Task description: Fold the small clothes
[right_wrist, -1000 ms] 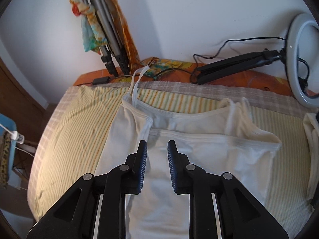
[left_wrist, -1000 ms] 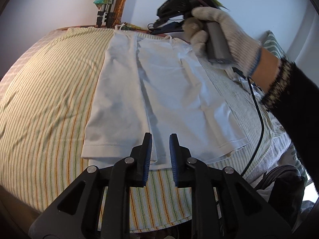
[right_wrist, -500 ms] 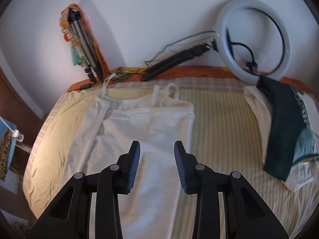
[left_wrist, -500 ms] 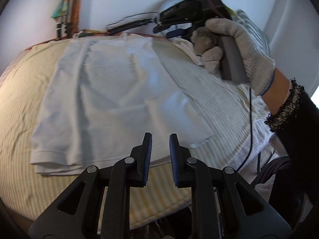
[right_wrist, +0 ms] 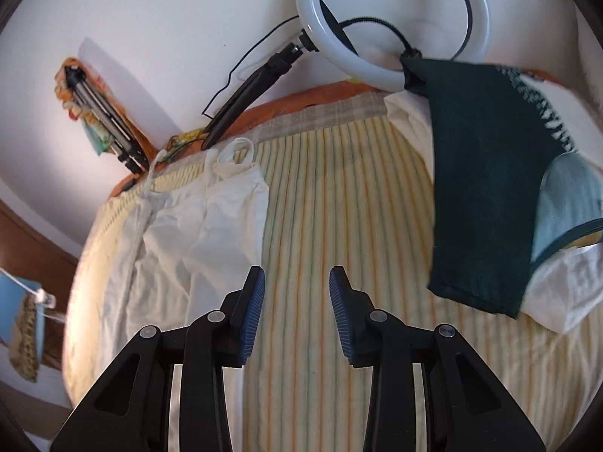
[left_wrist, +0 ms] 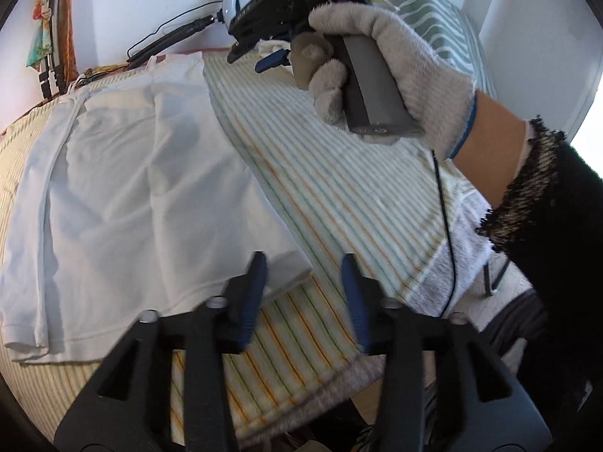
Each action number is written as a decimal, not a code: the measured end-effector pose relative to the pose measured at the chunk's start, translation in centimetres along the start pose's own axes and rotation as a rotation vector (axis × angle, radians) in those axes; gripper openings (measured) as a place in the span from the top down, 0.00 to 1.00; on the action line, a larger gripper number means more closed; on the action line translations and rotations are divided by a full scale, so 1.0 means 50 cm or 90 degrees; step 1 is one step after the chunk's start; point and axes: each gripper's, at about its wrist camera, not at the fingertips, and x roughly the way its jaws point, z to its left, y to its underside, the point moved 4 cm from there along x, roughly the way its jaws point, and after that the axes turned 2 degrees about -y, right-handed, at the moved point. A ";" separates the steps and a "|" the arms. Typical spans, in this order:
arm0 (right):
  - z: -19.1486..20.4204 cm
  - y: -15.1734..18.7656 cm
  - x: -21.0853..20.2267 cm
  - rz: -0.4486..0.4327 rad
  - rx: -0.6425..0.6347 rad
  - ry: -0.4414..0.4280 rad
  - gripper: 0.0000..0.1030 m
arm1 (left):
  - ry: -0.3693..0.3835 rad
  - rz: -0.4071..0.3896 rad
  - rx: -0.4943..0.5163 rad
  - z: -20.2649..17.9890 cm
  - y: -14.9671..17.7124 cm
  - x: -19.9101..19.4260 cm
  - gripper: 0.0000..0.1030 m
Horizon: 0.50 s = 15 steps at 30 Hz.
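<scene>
On the striped bed cover (left_wrist: 339, 203) the white camisole (left_wrist: 124, 196) is now seen lying folded lengthwise, its straps toward the wall, and both grippers have been swung off to its right side; a second ago they were centred over it with jaws nearly closed. That is read as one fold done and released, with the next step judged to be either a crosswise fold or a reach for the dark green garment (right_wrist: 486, 173) heaped near the ring light (right_wrist: 392, 19). Left gripper (left_wrist: 303, 293): jaws opening, part-way apart, nothing between them, the left pad hanging over the camisole's hem corner. Right gripper (right_wrist: 296, 312): jaws also opening, part-way apart, only bare cover seen between them. A gloved hand (left_wrist: 380, 67) is seen carrying the right gripper
</scene>
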 end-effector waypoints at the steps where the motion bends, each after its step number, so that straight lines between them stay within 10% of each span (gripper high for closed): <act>1: 0.001 -0.001 0.006 0.002 0.002 -0.004 0.64 | -0.001 0.003 -0.004 0.005 -0.002 0.006 0.58; 4: 0.008 -0.010 0.031 0.010 0.009 -0.019 0.62 | -0.029 0.007 -0.019 0.025 -0.005 0.024 0.60; 8: 0.015 -0.021 0.068 0.023 0.036 -0.035 0.62 | -0.024 0.004 -0.050 0.048 -0.009 0.031 0.95; 15: 0.014 -0.050 0.120 0.012 0.075 -0.042 0.62 | 0.042 -0.006 -0.103 0.061 -0.015 0.010 0.97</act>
